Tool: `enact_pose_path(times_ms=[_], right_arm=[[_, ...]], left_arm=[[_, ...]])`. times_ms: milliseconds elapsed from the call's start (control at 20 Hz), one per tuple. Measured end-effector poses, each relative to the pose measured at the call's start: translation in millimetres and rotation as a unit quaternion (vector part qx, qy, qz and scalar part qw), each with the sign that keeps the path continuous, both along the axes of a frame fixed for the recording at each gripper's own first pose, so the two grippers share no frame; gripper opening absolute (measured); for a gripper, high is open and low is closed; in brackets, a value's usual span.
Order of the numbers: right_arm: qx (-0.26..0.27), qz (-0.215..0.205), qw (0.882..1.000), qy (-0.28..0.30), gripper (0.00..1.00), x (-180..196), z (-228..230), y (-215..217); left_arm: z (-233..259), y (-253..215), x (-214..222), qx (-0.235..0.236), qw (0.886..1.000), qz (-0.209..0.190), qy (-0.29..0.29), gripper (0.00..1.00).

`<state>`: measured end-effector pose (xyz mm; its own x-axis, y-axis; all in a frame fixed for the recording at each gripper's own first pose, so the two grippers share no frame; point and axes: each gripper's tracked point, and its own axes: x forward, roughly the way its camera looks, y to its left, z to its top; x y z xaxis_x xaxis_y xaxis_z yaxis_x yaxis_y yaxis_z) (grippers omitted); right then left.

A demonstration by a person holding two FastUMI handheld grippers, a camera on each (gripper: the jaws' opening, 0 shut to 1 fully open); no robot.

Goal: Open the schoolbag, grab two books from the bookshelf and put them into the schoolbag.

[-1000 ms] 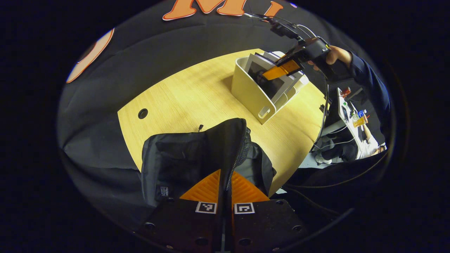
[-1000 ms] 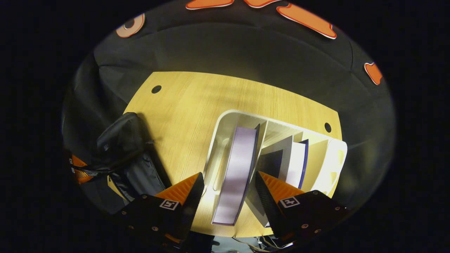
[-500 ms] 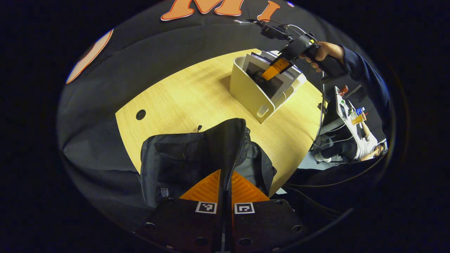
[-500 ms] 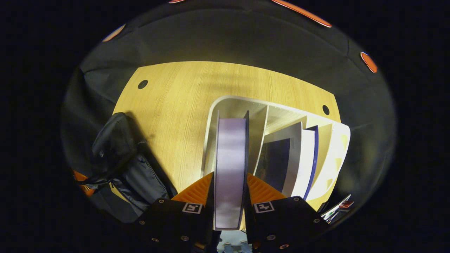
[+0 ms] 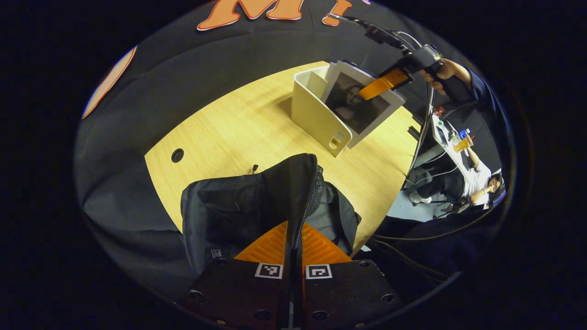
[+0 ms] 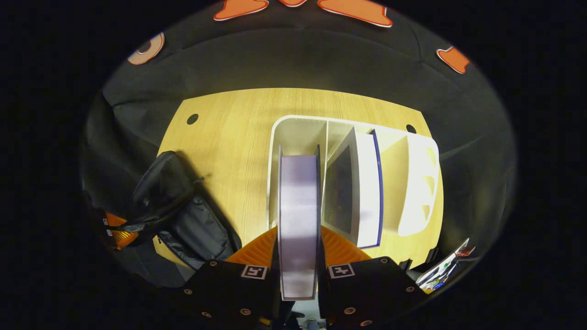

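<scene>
Item 1, schoolbag [image 5: 257, 201]: black, standing at the near edge of the wooden surface [image 5: 238, 123]. Your left gripper [image 5: 293, 243] has its jaws together, clamped on the bag's zippered edge, so the flap is held up and the mouth stays open for loading

Item 2, bookshelf [image 6: 412, 183]: pale divided holder, well apart from the bag on the same surface. Its first slot sits right below the book you hold

Item 3, first book [image 6: 298, 220]: pages-edge toward the camera in the right gripper view, with your right gripper [image 6: 298, 243] clamped on it, one jaw on each cover. In the left gripper view the same book [image 5: 357, 103] stands tilted, its dark cover showing, raised part-way above the holder with the right gripper [image 5: 383, 85] pinching its upper corner. Gripping across the thickness keeps it flat enough to slide into the bag, by my reckoning

Item 4, second book [image 6: 362, 188]: white with a blue edge, leaning in the middle slot, untouched

Status: bag open, one book in hand but not yet carried across, none inside as far as the views tell. You will likely need to clear the divider fully before swinging toward the bag
</scene>
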<state>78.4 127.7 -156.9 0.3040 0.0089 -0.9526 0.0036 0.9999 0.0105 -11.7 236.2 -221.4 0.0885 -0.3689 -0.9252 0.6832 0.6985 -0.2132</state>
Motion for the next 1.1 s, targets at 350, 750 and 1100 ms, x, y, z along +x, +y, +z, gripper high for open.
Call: enact_pose_path(times_ms=[350, 750, 1100], right_arm=[[0.038, -0.023, 0.999, -0.014, 0.34, -60, 18, -3], [0.076, -0.041, 0.996, -0.02, 0.34, -120, 24, -8], [0.125, -0.066, 0.989, -0.036, 0.34, -148, 12, 5]], left_arm=[[-7, -5, -4, 0.002, 1.0, -0.017, 0.012, 0.05], [-10, -10, -2, 0.007, 1.0, -0.017, 0.017, 0.05], [-14, -13, -2, 0.003, 1.0, 0.001, 0.016, 0.05]])
